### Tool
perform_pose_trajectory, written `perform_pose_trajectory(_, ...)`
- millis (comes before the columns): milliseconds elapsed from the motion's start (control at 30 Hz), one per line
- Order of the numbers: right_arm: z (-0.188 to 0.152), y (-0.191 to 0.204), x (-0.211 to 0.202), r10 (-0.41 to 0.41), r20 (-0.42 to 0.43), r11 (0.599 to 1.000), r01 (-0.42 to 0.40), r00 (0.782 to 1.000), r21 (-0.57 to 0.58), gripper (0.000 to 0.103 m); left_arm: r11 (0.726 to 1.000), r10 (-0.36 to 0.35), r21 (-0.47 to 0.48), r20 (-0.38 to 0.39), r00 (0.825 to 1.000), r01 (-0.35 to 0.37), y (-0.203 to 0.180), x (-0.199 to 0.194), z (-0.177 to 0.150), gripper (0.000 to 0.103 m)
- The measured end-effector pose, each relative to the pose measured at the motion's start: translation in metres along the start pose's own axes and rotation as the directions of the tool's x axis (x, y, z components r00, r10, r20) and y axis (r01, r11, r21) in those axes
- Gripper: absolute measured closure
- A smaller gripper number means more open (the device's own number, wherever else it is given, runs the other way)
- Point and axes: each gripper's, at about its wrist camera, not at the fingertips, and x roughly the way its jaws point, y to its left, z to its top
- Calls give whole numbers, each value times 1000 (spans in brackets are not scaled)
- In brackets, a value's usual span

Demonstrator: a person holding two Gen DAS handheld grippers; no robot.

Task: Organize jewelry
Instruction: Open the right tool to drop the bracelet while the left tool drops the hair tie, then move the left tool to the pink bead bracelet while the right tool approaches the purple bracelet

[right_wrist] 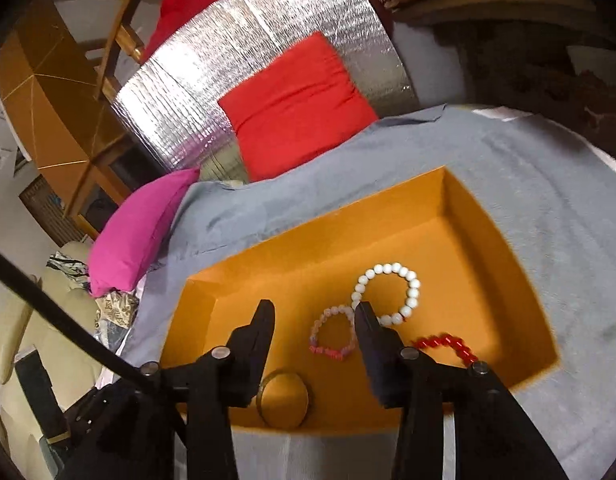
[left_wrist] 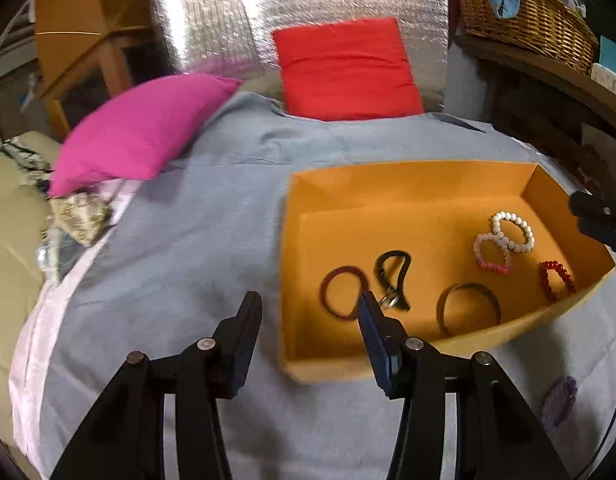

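Orange box holds white, pink and red bead bracelets; left tool and right tool gape empty. Only the left view shows hair ties, perhaps elastic.

no text, label or number seems readable in either blurry wrist view.

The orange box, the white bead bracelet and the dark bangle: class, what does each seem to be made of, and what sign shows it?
Orange box: probably matte card, with flat folded walls.
White bead bracelet: smooth, glossy round beads, perhaps plastic or stone.
Dark bangle: a rigid, thin hoop standing on edge, possibly metal; unclear.
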Motion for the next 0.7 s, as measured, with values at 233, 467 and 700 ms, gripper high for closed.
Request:
perform_pose_trajectory(233, -31, 6, -54, -21, 21, 996, 23, 1000, -83, 58, 999, 21, -41, 23, 1000, -20, 9, -43, -44, 36)
perform_pose_trajectory(467, -98, -24, -94, -110, -71, 990, 103, 991, -97, 56, 999, 1, -53, -17, 1000, -2, 11, -74, -105, 36)
perform_pose_trajectory(700, -113, -41, -103, -116, -106, 991, 109, 988, -75, 56, 997, 36, 67, 8, 999, -37, -13, -80, -116, 36)
